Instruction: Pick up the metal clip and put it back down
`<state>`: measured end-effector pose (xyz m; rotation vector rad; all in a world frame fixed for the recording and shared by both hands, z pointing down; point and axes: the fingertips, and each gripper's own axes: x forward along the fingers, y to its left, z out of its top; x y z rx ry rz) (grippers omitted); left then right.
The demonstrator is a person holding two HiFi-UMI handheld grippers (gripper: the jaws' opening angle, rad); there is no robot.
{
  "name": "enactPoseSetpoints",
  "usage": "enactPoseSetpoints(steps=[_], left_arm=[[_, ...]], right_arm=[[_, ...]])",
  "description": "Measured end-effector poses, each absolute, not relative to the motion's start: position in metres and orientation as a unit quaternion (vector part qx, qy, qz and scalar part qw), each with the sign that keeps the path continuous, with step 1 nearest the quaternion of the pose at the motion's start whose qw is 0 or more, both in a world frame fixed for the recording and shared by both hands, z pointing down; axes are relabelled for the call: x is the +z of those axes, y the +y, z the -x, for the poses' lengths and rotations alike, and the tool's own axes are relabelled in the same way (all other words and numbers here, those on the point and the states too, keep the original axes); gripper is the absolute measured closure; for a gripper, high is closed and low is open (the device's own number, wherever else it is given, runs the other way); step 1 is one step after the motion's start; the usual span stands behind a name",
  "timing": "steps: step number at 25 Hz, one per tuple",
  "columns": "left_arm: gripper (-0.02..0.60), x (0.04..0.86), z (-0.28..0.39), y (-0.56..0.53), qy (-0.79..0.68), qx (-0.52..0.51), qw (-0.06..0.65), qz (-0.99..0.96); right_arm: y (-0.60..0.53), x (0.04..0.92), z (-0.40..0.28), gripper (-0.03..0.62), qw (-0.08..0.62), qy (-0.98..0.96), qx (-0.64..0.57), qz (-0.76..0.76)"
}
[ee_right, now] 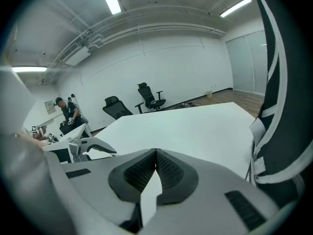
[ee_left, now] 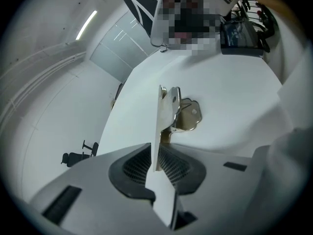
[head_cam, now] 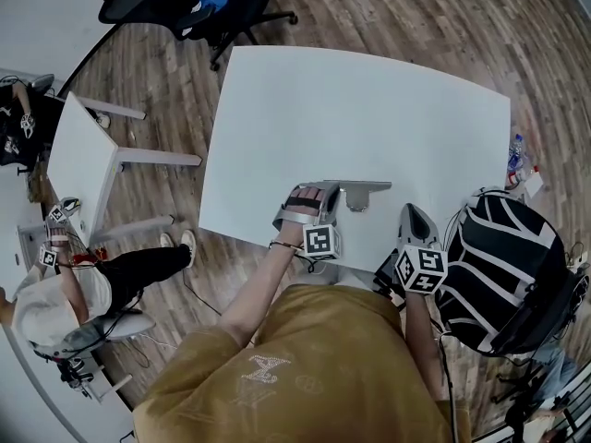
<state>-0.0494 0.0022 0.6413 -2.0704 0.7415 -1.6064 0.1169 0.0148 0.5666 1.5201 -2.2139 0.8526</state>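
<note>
My left gripper (ee_left: 157, 168) has its jaws closed tight on the metal clip (ee_left: 168, 106). The ribbed pads pinch the thin edge of the clip's flat plate, which sticks straight out ahead of the jaws. The clip's shiny looped handle hangs off the right side of the plate. From the head view, this left gripper (head_cam: 325, 192) sits over the near part of the white desk (head_cam: 351, 100), and the clip (head_cam: 362, 188) pokes out to its right as a long grey bar. I can't tell whether the clip touches the desk (ee_left: 230, 92) or is just clear of it.

My right gripper (ee_right: 155, 155) has its jaws pressed together with nothing between them. In the head view, the right gripper (head_cam: 412, 212) is at the desk's near edge, to the right of the clip and apart from it.

Further out, a black-and-white striped object (head_cam: 503, 270) stands just beside the right gripper on the right. Beyond the far side of the desk (ee_right: 195, 126), two black office chairs (ee_right: 149, 97) stand against the wall. Wooden floor (head_cam: 416, 17) surrounds the desk.
</note>
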Motion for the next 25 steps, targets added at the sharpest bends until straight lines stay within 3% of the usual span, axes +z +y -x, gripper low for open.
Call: enactPoseSetpoints(steps=[9, 25], left_arm=[[0.519, 0.642, 0.053, 0.009, 0.251, -0.579, 0.231, 0.741], [0.508, 0.632, 0.058, 0.018, 0.244, -0.553, 0.156, 0.781]], right_arm=[[0.019, 0.563, -0.115, 0.586, 0.157, -0.774, 0.295, -0.537], [0.023, 0.564, -0.11, 0.586, 0.158, -0.773, 0.3, -0.536]])
